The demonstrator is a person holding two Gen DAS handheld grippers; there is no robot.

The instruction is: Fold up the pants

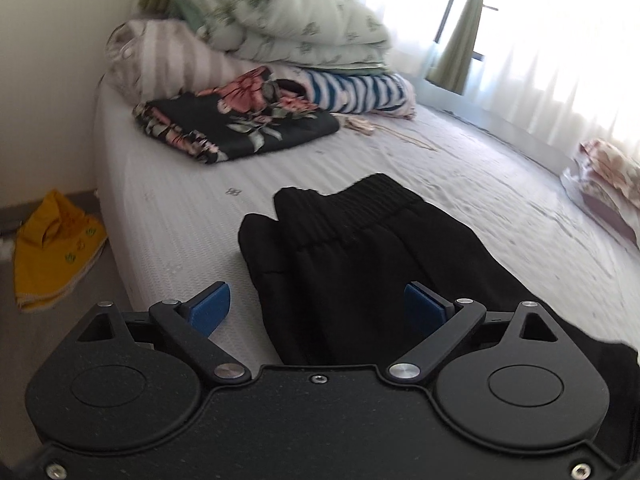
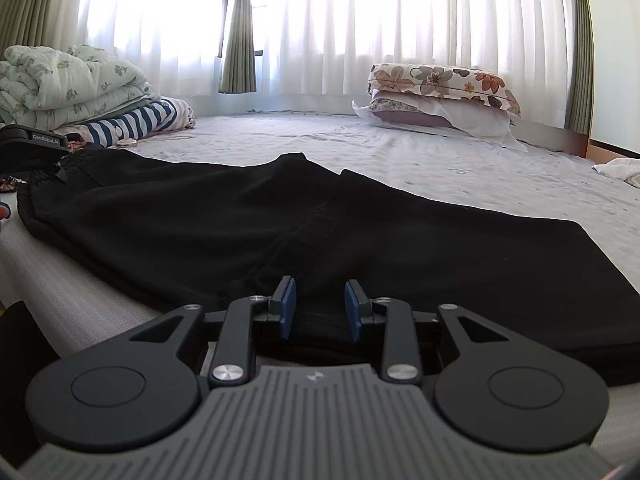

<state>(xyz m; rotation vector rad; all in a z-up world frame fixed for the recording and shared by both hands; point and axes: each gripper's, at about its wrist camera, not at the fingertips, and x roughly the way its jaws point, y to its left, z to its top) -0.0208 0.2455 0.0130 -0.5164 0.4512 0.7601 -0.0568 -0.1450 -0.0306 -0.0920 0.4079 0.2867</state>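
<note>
Black pants (image 2: 280, 216) lie flat across the pale bed sheet, waistband to the left, legs to the right. In the left wrist view the elastic waistband (image 1: 360, 204) lies just ahead of my left gripper (image 1: 320, 308), which is wide open with its blue pads on either side of the cloth, holding nothing. My right gripper (image 2: 320, 310) is partly open, its blue pads standing over the near edge of the pants by a seam, with no cloth pinched. The left gripper's body (image 2: 32, 144) shows at the waistband end in the right wrist view.
Folded bedding and clothes (image 1: 256, 60) are piled at the bed's head end, with a black floral garment (image 1: 236, 124) in front. Floral pillows (image 2: 440, 96) lie by the curtained window. A yellow cloth (image 1: 52, 248) lies on the floor beside the bed edge.
</note>
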